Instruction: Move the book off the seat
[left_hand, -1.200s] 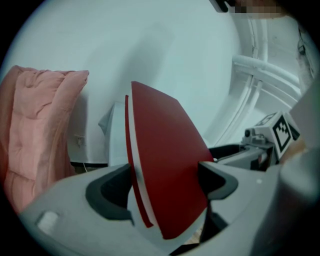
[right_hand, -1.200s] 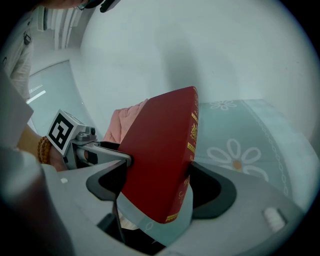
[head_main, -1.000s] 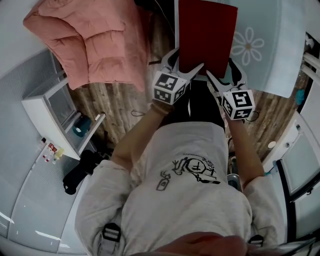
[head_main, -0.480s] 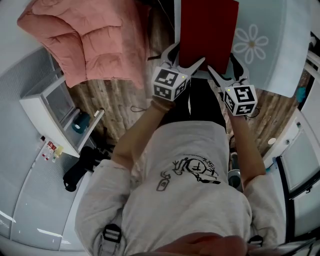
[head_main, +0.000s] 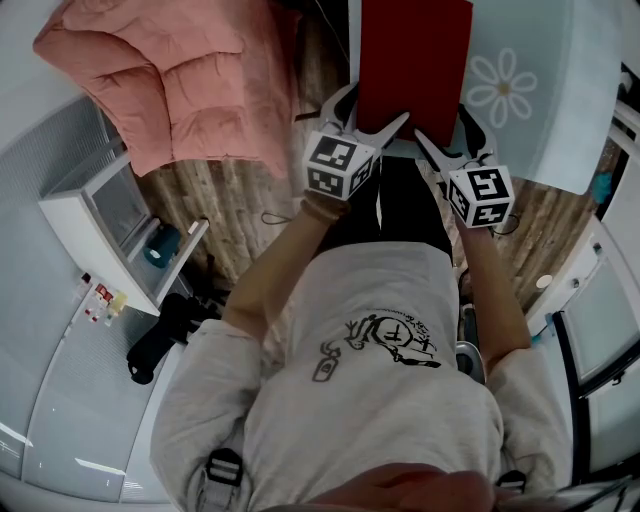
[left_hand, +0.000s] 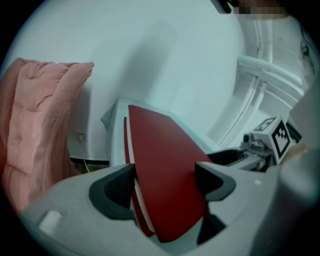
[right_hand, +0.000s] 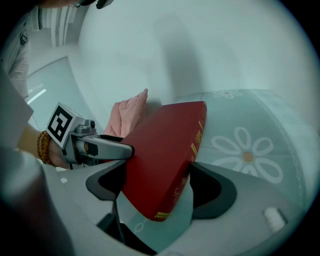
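A dark red hardcover book (head_main: 415, 65) lies tilted over a pale blue seat cushion (head_main: 525, 115) printed with a daisy. My left gripper (head_main: 372, 112) has its jaws around the book's near left corner. The cover and page edges fill the gap between them in the left gripper view (left_hand: 165, 182). My right gripper (head_main: 445, 125) clamps the near right corner by the spine, where gold print shows on the book (right_hand: 162, 160). The near edge of the book hangs just above the cushion (right_hand: 250, 150). Each gripper shows in the other's view: the left one (right_hand: 75, 137) and the right one (left_hand: 265, 145).
A pink quilted coat (head_main: 190, 80) is heaped to the left of the seat. A white cabinet (head_main: 110, 220) stands lower left on the wooden floor (head_main: 230, 220). White wall lies behind the seat, and a white frame (left_hand: 265, 85) stands at the right.
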